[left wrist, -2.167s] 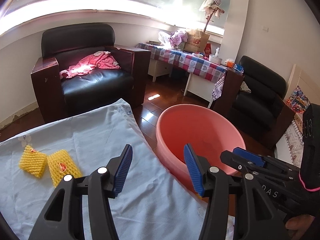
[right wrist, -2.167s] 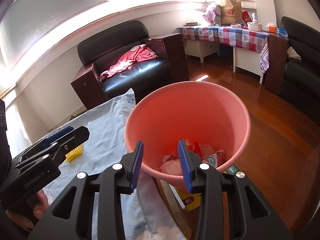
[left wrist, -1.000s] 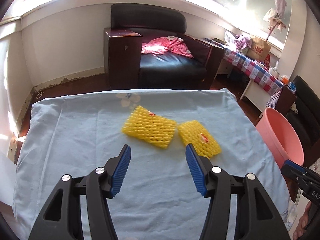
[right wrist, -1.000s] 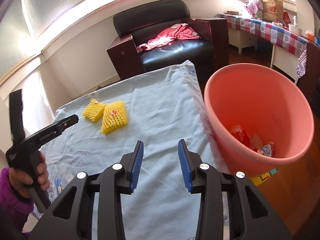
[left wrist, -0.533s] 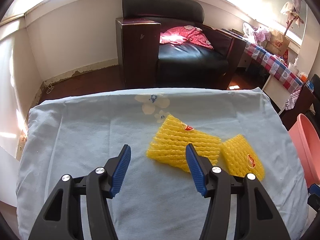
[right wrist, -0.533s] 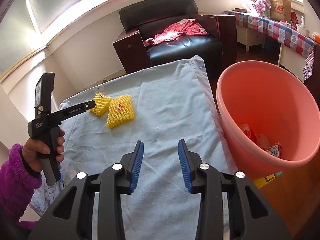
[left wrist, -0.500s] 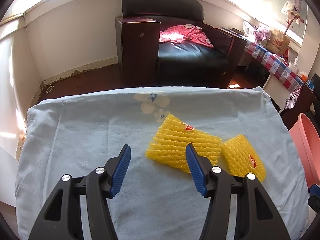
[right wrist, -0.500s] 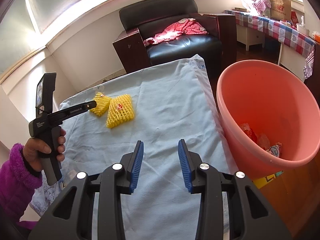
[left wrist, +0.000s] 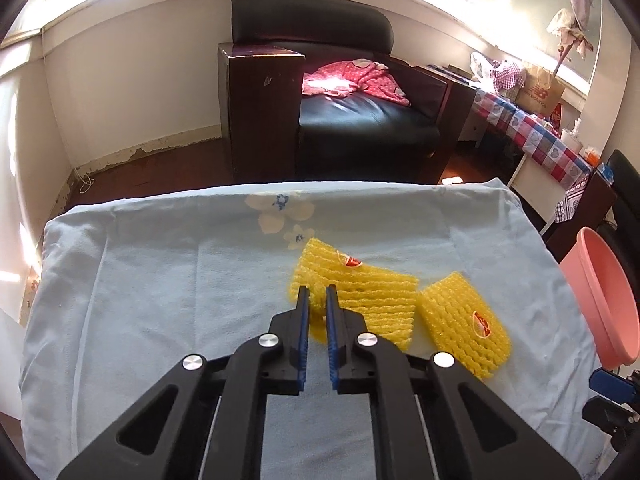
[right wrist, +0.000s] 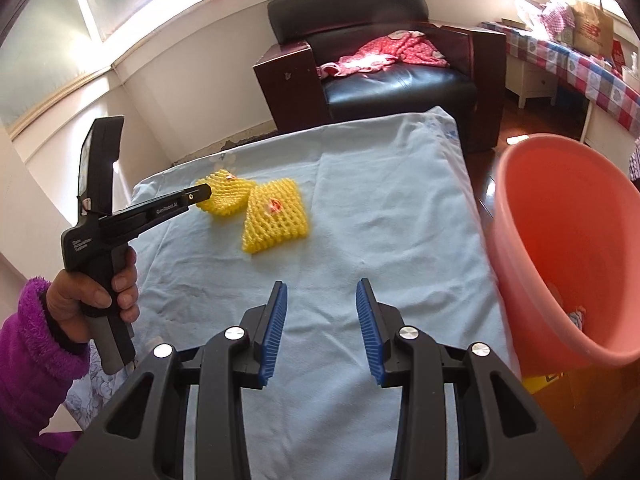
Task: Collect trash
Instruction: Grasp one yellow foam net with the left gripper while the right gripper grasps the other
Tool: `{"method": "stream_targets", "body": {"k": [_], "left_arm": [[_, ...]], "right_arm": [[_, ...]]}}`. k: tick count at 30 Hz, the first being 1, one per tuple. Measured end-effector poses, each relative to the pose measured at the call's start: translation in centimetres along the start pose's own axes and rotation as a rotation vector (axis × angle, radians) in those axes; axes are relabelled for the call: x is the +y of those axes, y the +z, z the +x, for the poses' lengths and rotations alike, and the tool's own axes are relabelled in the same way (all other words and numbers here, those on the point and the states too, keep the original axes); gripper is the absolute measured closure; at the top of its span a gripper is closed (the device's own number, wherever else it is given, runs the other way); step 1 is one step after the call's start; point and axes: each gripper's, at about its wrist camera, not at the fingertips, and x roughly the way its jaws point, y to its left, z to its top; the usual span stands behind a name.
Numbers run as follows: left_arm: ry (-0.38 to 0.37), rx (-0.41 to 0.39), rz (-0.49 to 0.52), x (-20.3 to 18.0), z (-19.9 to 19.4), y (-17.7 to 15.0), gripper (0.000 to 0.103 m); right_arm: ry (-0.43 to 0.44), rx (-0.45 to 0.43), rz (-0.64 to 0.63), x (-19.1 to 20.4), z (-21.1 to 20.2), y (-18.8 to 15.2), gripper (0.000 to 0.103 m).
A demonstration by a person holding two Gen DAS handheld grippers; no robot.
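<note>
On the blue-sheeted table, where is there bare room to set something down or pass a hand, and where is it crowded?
The sheet is bare between the foam nets and the pink bucket, and in front of the right gripper. It is crowded at the far-left corner, where the left gripper is closing on one yellow foam net beside the other.

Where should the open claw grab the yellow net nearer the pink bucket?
Pinch the near corner of the foam net, coming from above on the right claw's side. It lies flat on the cloth, so only a raised edge can be pinched.
</note>
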Motion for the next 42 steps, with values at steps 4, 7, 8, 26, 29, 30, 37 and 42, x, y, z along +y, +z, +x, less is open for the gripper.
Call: {"method": "stream_targets", "body": {"k": [4, 7, 8, 26, 29, 30, 37, 42], "left_arm": [[-0.020, -0.032, -0.026, 0.6, -1.9, -0.4, 0.096], [-0.029, -0.056, -0.035, 1.0, -3.6, -0.9, 0.096], [-0.033, -0.066, -0.039, 1.2, -4.2, -1.0, 0.096], [-0.065, -0.099, -0.096, 4.2, -9.1, -3.2, 0.096], [-0.066, -0.098, -0.099, 4.4, -9.2, -3.4, 0.096], [-0.066, -0.098, -0.099, 4.3, -9.1, -3.3, 0.096], [-0.068, -0.102, -0.096, 4.4, -9.3, -3.4, 0.096], [-0.078, -0.113, -0.092, 3.9, -10.1, -3.7, 0.096]], "right_arm": [[0.030, 0.006, -0.025, 1.0, 1.2, 1.3, 0.067], [0.046, 0.017, -0.032, 1.4, 2.2, 2.0, 0.067], [0.052, 0.021, -0.034, 1.6, 2.7, 2.3, 0.067], [0.017, 0.093, -0.077, 3.0, 9.6, 4.6, 0.066], [0.026, 0.095, -0.089, 3.4, 9.7, 4.5, 0.066], [0.018, 0.091, -0.097, 3.5, 9.7, 4.4, 0.067], [0.023, 0.054, -0.100, 3.9, 7.8, 3.5, 0.091], [0.038, 0.014, -0.094, 4.2, 5.3, 2.9, 0.092]]}}
